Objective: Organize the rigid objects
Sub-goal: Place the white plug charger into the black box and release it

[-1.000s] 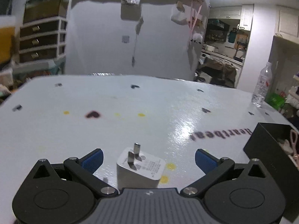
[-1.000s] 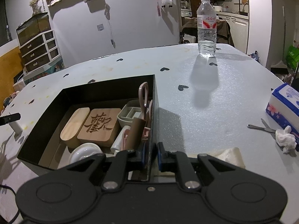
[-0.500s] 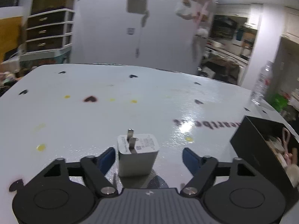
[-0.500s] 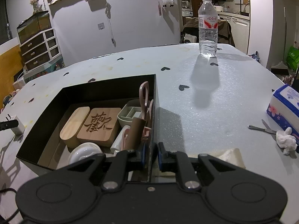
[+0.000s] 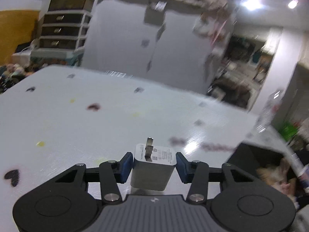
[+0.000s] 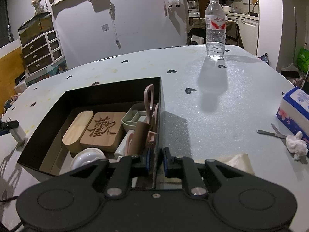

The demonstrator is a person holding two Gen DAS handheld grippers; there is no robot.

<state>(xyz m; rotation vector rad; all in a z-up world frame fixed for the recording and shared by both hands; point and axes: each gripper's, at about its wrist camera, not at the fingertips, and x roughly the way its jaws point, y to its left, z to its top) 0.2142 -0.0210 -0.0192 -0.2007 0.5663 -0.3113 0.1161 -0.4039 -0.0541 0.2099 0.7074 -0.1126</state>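
Left wrist view: the left gripper (image 5: 154, 164) is closed onto a white plug adapter (image 5: 153, 167), both blue pads touching its sides, prongs pointing forward. The adapter is raised above the white table (image 5: 77, 119); this view is motion-blurred. The black box (image 5: 256, 162) lies to the adapter's right.

Right wrist view: the right gripper (image 6: 156, 159) is nearly closed, pinching the right wall of the black box (image 6: 108, 90), one finger inside, one outside. Inside the box: two wooden-lidded cases (image 6: 92, 129) side by side, a pale divided tray (image 6: 135, 118), pink scissors (image 6: 149, 100) upright against the right wall, a brown cylinder (image 6: 140, 137), a white round item (image 6: 87, 158). The adapter (image 6: 18, 133) is seen left of the box.
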